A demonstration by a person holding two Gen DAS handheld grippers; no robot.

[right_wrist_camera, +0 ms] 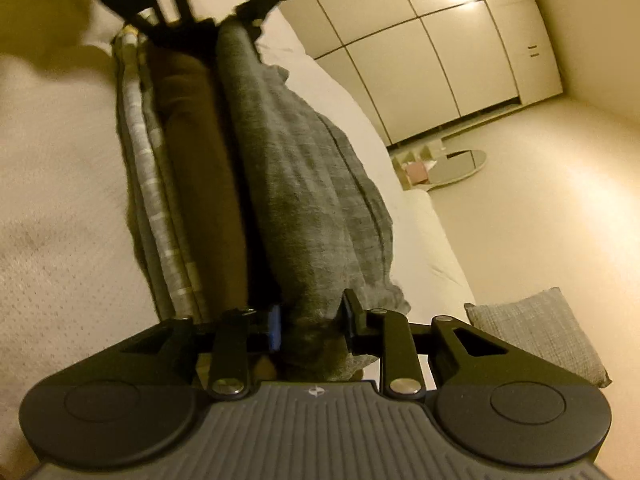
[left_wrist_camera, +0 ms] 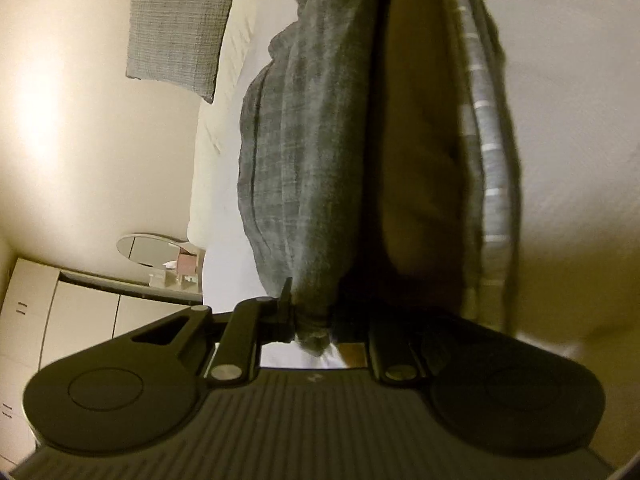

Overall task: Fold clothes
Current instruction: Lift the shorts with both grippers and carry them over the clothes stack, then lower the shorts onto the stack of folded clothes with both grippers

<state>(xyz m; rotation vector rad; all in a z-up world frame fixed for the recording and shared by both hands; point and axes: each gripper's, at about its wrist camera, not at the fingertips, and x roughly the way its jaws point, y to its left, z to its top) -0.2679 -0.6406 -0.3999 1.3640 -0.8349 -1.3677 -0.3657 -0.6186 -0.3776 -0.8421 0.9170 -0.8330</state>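
A: What's the biggest thing here?

B: The bed (right_wrist_camera: pixel 60 184), covered in a cream dotted bedspread. Beyond its far edge stands a wall of pale wardrobe doors (right_wrist_camera: pixel 420 52). In the left wrist view a white pillow (left_wrist_camera: pixel 218 132) lies along the bed's edge, with a grey woven cushion (left_wrist_camera: pixel 180 28) beside it against the wall.

A: And the clothes?

B: A grey heathered garment (left_wrist_camera: pixel 308 152) is stretched out lengthwise between the two grippers, held up off the bed and sagging a little in the middle. Under or beside it lie a dark brown piece (left_wrist_camera: pixel 420 168) and a grey cloth with pale stripes (left_wrist_camera: pixel 490 168), both on the bedspread. Whether the brown piece touches the grey garment, I can't tell.

A: How do the tools stand?

B: The right gripper (right_wrist_camera: pixel 310 326) has its jaws clamped on one bunched end of the grey garment, the blue pad pressed to one side of the cloth and the black finger to the other. The left gripper (left_wrist_camera: pixel 316 320) pinches the opposite end; one finger is plain against the fabric, the other is lost in shadow. From the right wrist view, the left gripper appears at the top, blurred.

A: Anything smaller?

B: An oval mirror (right_wrist_camera: pixel 460 168) near the wardrobe, with some small items next to it, too small to name.
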